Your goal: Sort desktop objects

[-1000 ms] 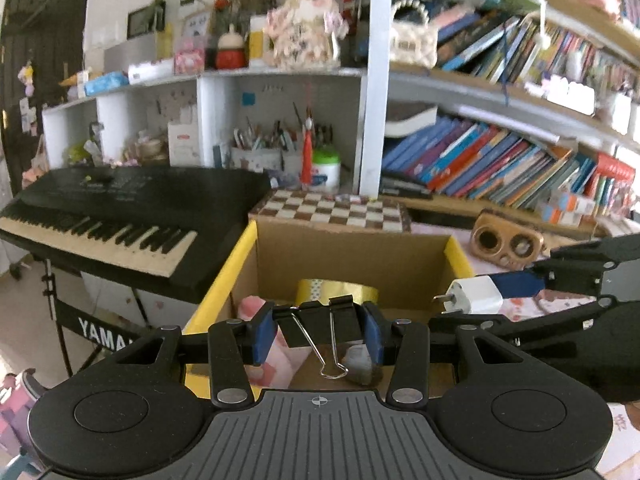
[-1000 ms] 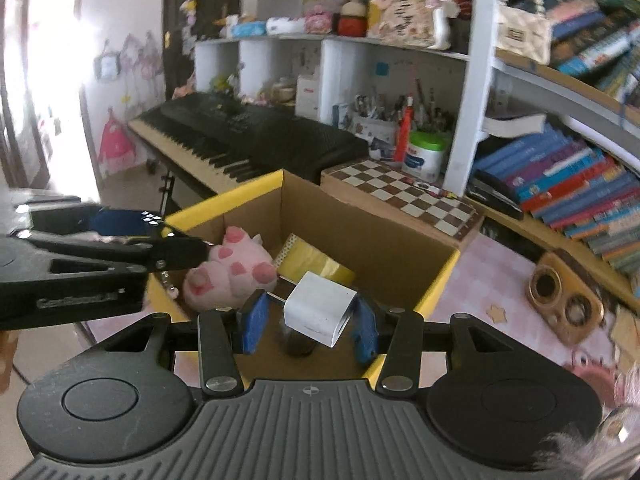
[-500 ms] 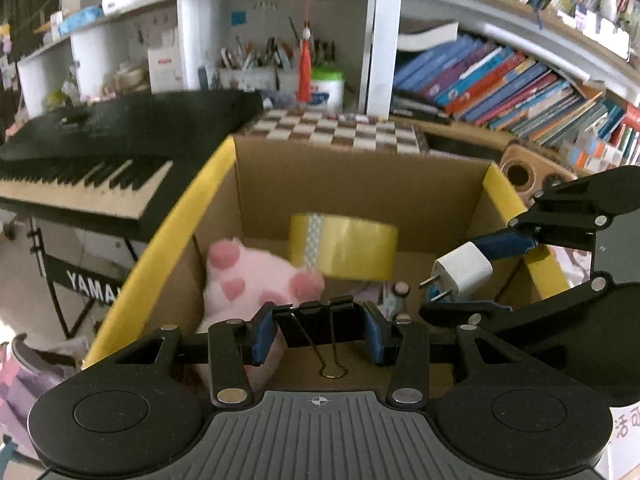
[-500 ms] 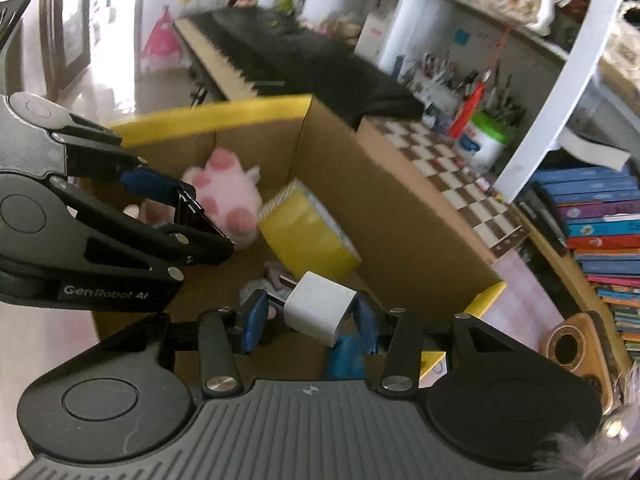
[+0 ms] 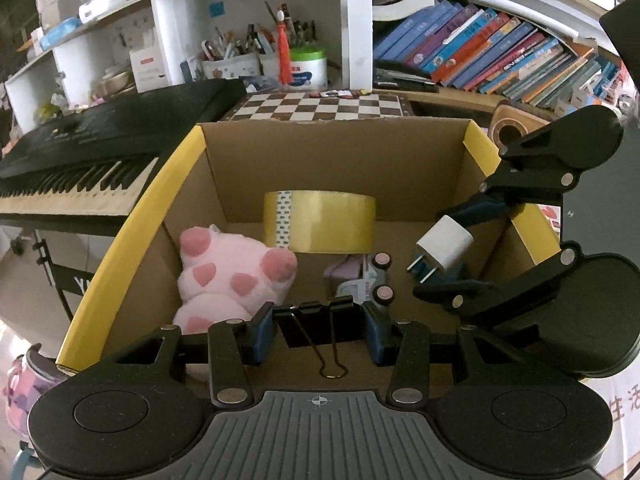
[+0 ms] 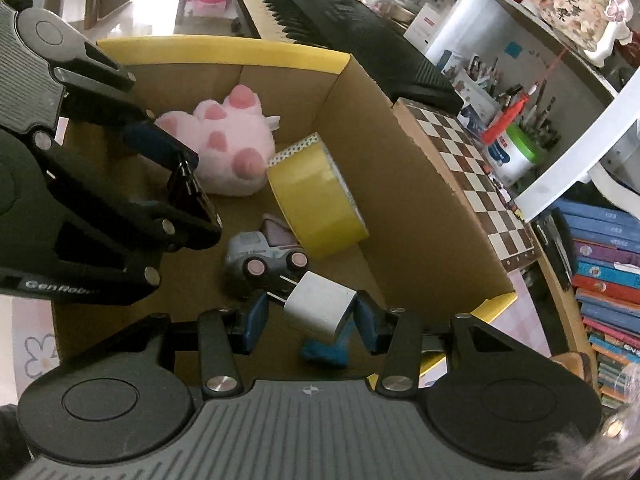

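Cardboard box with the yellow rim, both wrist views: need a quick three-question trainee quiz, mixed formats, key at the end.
1. True or false: the left gripper is shut on a black metal binder clip.
2. Multiple choice: what does the right gripper hold? A) a yellow roll of packing tape B) a white plastic plug adapter C) a pink plush toy
3. Fill in: inside the brown cardboard box, the yellow roll of packing tape stands on its ____, beside the pink plush toy and the small grey toy car.

Key: 1 true. 2 B, the white plastic plug adapter. 3 edge.
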A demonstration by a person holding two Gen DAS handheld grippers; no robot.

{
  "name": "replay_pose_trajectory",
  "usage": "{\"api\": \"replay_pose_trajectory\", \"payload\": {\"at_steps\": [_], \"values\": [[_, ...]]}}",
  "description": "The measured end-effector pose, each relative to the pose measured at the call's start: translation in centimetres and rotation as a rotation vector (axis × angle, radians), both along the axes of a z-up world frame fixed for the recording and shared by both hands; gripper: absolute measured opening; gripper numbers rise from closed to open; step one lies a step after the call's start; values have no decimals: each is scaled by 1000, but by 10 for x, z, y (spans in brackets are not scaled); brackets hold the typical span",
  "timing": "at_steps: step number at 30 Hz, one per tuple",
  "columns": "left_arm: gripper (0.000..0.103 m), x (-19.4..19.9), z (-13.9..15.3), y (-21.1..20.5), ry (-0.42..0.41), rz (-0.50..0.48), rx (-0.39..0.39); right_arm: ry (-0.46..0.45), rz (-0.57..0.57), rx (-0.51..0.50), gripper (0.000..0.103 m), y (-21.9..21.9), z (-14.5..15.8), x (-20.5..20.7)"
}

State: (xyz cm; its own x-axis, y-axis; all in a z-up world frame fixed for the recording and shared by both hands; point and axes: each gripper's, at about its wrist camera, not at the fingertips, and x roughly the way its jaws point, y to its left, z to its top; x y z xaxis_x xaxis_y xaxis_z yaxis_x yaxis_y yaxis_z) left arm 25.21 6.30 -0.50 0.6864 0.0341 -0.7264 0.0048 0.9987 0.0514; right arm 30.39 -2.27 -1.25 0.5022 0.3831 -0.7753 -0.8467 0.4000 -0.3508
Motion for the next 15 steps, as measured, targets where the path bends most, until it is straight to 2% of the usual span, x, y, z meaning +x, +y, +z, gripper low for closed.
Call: {"api": "replay_pose_trajectory", "payload": {"at_steps": [2, 4, 6, 8, 10, 15], "values": [[48, -1, 0, 1, -16, -4, -14, -6, -5, 5, 45, 0, 0, 2], [60, -3, 2, 3, -44, 3, -25, -2, -9, 21, 47, -1, 0, 2], [67, -7, 7, 4, -78, 14, -31, -1, -13, 41, 52, -3, 2, 1], [69, -12, 13, 4, -112, 8, -46, -12, -25, 67, 58, -6, 7, -2], [75, -19, 21, 3, -148, 5, -42, -9, -43, 101, 59, -10, 14, -4], [80, -36, 38, 3, -217, 20, -37, -26, -99, 169, 62, -22, 30, -14]]}}
